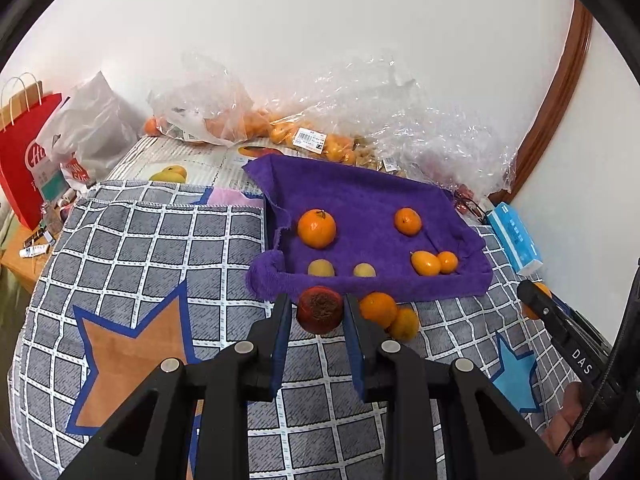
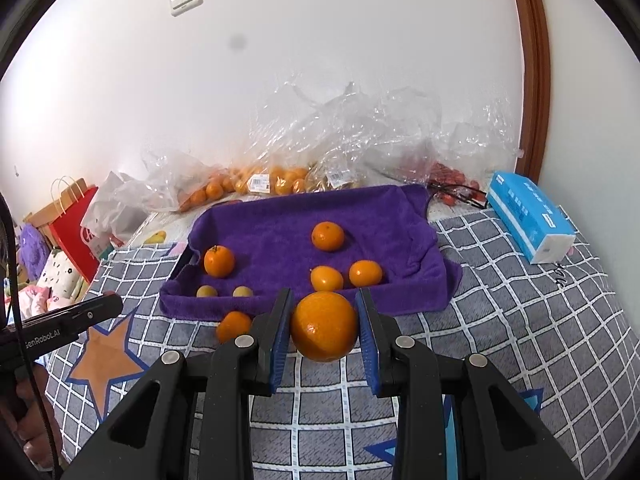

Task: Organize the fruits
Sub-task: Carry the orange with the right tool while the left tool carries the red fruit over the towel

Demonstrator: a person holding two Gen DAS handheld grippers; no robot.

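Left claw [image 1: 316, 316] pinches red fruit [image 1: 320, 310]; right claw [image 2: 323, 326] brackets orange [image 2: 324, 326], grip unclear. Step: carrying. Next: release over towel [image 1: 360, 196].

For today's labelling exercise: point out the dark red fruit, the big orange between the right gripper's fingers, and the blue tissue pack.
dark red fruit [image 1: 320, 311], left wrist view, its rough dark end.
big orange [image 2: 324, 326], right wrist view, middle of peel.
blue tissue pack [image 2: 524, 212], right wrist view, its printed top.
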